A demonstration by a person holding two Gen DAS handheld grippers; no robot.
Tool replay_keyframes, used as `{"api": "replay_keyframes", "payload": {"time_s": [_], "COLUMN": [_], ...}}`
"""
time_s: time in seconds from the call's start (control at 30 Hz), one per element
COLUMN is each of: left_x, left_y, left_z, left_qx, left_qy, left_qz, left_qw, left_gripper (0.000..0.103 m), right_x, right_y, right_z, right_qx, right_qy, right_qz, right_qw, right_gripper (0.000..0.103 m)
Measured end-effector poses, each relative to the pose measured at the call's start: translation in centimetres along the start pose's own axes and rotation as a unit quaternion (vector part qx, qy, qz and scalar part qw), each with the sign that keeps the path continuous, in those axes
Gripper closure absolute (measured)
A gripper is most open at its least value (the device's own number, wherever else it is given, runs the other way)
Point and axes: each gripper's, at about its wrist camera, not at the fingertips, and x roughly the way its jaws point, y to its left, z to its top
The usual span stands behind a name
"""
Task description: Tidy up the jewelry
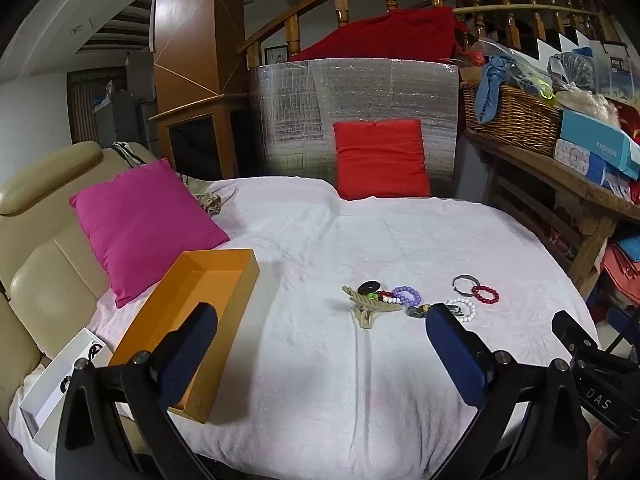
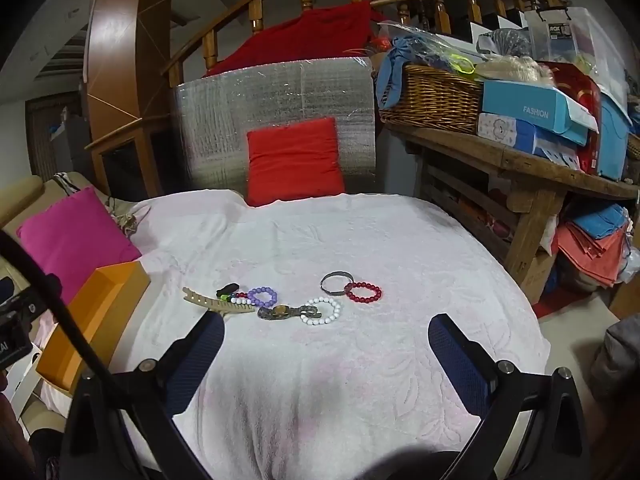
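Orange box [image 1: 192,312]; white embossed cloth [image 2: 360,240]; red [image 2: 363,293], purple [image 2: 262,297], white bead bracelets [image 2: 325,311]; magenta cushion [image 1: 144,224], red cushion [image 2: 294,160].

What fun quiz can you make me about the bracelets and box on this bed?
1. True or false: the orange box already holds jewelry.
2. Which bracelet touches the silver bangle? A) red bead bracelet B) purple bead bracelet
3. Are the left gripper and right gripper open or shut?

Key: 1 false, it looks empty. 2 A. 3 open, both.
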Motion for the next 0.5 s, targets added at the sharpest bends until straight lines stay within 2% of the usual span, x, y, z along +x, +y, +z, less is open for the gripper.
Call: {"api": "replay_keyframes", "payload": {"time_s": [0.1,0.5], "left_x": [0.9,1.5], "left_y": [-0.6,1.3], "left_z": [0.4,1.2], "left_qx": [0.008,0.002], "left_qy": [0.003,-0.001], "left_qz": [0.005,0.011], "left_qw": [0.9999,0.9999], "left_gripper": [0.0,0.0], "right_x": [0.3,0.7], "right_y": [0.0,0.7], "right_z": [0.0,-0.6], "right_qx": [0.002,-0.003], "right_qy": [0.008,0.014], "right_qz": [0.001,0.002], "right_qw": [1.0,1.0], "right_gripper": [0.0,0.0]}}
